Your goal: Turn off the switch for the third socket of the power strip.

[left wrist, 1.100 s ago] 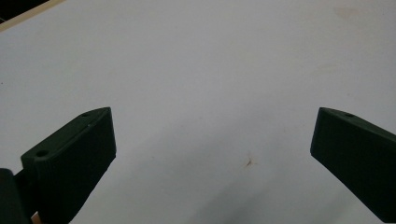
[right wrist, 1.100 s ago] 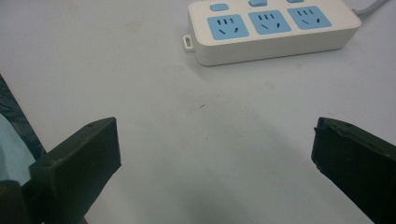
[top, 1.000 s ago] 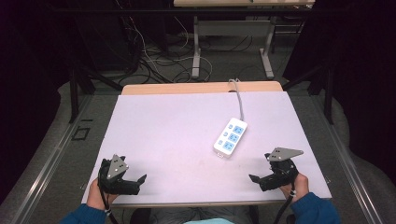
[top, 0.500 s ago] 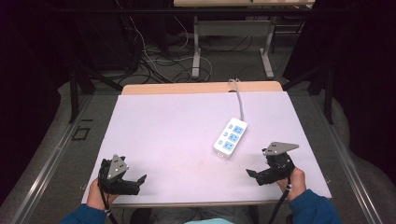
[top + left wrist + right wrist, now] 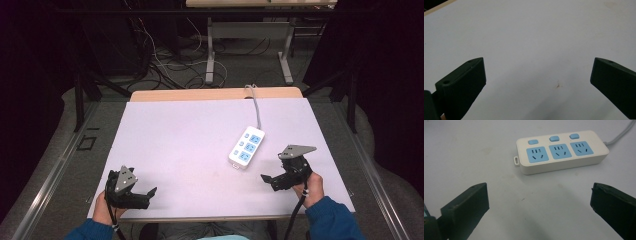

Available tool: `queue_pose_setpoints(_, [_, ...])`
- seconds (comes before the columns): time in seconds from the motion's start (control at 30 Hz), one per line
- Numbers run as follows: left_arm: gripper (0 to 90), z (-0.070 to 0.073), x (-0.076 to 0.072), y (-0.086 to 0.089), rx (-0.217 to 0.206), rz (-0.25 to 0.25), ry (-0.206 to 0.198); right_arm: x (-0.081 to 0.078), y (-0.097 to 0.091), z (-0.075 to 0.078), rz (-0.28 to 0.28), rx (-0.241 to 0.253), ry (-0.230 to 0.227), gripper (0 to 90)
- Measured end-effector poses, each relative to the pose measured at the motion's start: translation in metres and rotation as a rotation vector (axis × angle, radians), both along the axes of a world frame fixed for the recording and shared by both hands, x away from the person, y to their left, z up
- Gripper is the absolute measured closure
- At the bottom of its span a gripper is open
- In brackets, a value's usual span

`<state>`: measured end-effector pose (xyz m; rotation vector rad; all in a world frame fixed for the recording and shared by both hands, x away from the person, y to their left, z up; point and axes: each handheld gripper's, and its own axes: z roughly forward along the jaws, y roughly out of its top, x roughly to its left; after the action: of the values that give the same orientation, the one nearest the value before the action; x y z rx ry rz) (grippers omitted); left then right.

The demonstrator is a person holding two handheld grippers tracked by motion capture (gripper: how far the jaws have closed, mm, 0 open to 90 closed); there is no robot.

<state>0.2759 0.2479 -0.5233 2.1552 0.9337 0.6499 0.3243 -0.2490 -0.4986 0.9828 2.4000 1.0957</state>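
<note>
White power strip (image 5: 562, 151) lies ahead of right gripper (image 5: 539, 205); jaws spread, apparently empty.

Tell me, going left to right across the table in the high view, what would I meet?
left gripper → power strip → right gripper, held in the person's hand.

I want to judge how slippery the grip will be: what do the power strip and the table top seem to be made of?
The power strip looks like smooth moulded plastic, white with light blue socket faces and buttons; its rounded edges and soft sheen suggest this. The table top looks matt white, probably laminate or a sheet; faint scuffs and a small stain show in the left gripper view.
</note>
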Motion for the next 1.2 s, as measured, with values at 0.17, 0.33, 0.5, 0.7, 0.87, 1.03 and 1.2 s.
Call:
queue_pose_setpoints(0.17, [0.3, 0.000, 0.000, 0.001, -0.002, -0.001, 0.001, 0.007, 0.003, 0.001, 0.008, -0.008, -0.001, 1.7])
queue_pose_setpoints(0.33, [0.3, 0.000, -0.001, 0.000, -0.009, 0.004, 0.004, 0.013, 0.005, 0.004, 0.007, 0.000, -0.002, 1.9])
queue_pose_setpoints(0.5, [0.3, -0.001, 0.000, 0.000, -0.017, 0.006, 0.002, 0.019, 0.005, 0.005, 0.001, 0.007, 0.008, 2.0])
queue_pose_setpoints(0.7, [0.3, 0.000, -0.001, 0.000, -0.011, 0.004, 0.004, 0.027, 0.006, 0.006, 0.000, 0.009, 0.001, 2.1])
queue_pose_setpoints(0.87, [0.3, 0.000, 0.000, 0.000, -0.012, 0.005, 0.008, 0.032, 0.008, 0.009, 0.007, 0.011, 0.002, 2.1])
queue_pose_setpoints(1.03, [0.2, 0.000, 0.000, 0.000, -0.012, 0.005, 0.008, 0.038, 0.013, 0.012, 0.012, 0.022, 0.002, 2.0])
queue_pose_setpoints(1.2, [0.2, 0.000, -0.001, 0.000, -0.008, 0.001, 0.009, 0.044, 0.016, 0.014, 0.010, 0.033, 0.001, 1.8])
